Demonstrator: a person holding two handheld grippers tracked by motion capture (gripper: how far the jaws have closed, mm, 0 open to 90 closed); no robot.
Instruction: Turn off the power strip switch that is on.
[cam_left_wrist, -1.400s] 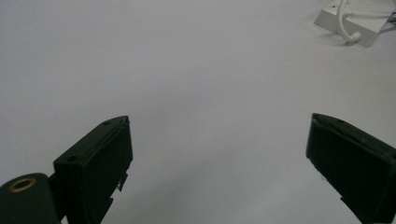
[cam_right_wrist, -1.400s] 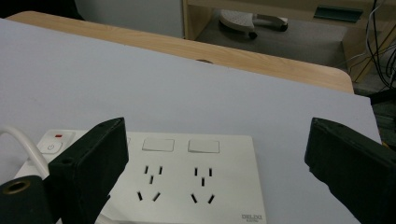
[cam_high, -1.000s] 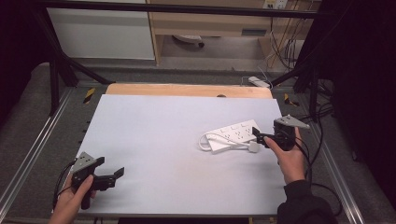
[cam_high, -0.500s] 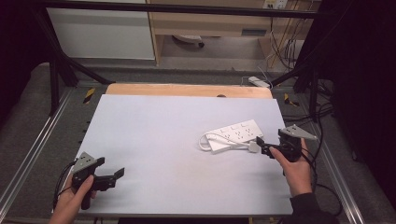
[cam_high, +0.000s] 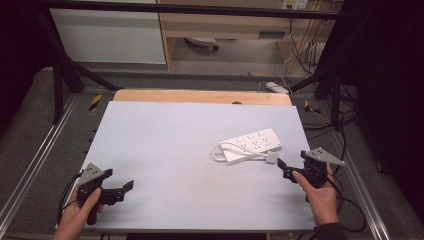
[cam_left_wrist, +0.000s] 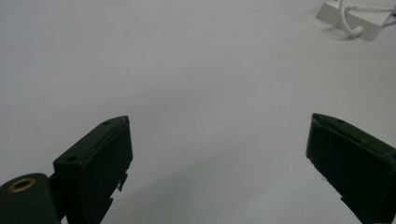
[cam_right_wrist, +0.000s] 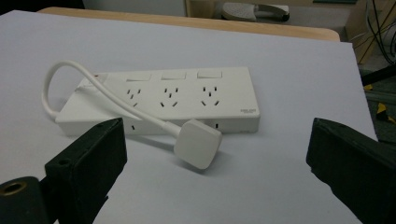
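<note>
Both grippers stand with jaws spread wide and nothing between them. Held at the near left corner, the left gripper (cam_high: 119, 190) is low over bare surface, well apart from everything else. At the near right edge, the right gripper (cam_high: 283, 169) points toward the far left, just short of the plug.

Largest of all is the white table (cam_high: 165, 145), with a strip of bare wood along its far edge. On its right half lies the white power strip (cam_high: 252, 145), flat and set at a slant; the right gripper view shows 3 sockets (cam_right_wrist: 167, 96) on top, each with a switch beside it. Its short white cable (cam_right_wrist: 53, 79) loops out from one end and runs back along the strip's near side. The cable ends in the white plug (cam_high: 271, 157), which rests on the table beside the strip.
</note>
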